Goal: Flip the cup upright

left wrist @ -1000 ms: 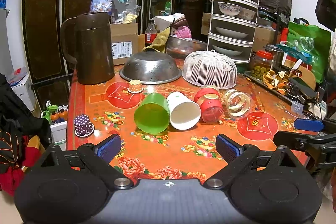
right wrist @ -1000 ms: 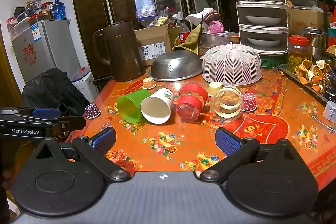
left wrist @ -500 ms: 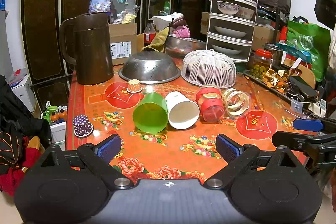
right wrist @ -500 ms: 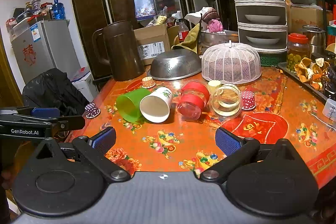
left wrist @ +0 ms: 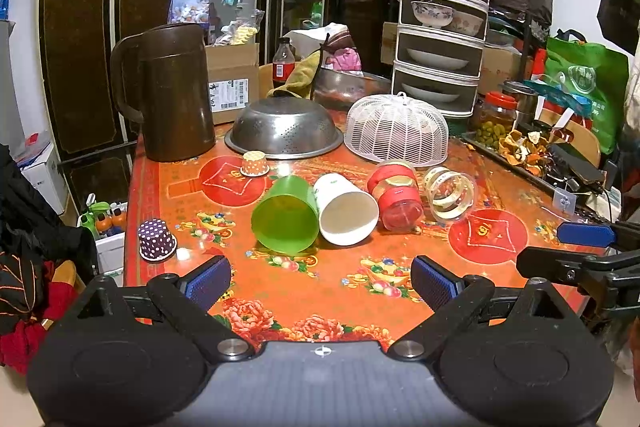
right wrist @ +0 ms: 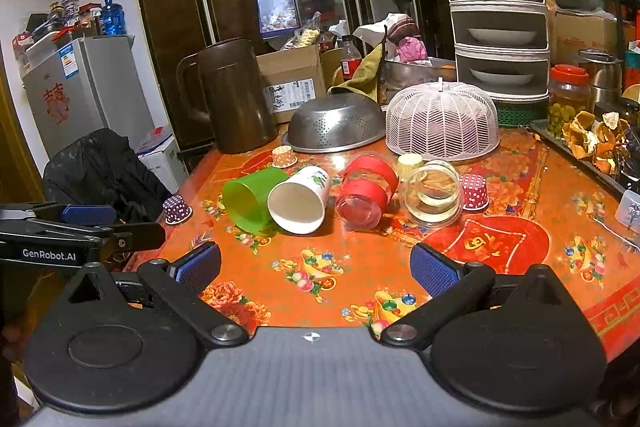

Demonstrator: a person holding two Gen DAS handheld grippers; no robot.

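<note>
At the centre of the frame, four cups lie on their sides in a row on the table (left wrist: 320, 291): green cup (left wrist: 286, 215) touching white cup (left wrist: 346, 211), then red cup (left wrist: 396, 197), then clear cup (left wrist: 450, 193). The left gripper (left wrist: 320, 281) and the right gripper (right wrist: 316, 265) stay low in the frame, both spread wide and holding nothing.

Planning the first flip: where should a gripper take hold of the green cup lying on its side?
My pick: the green cup by its open rim, which faces the left gripper. One finger inside the mouth, one on the bare outer left wall, since the white cup presses against its right side. The jaws stand open.
</note>
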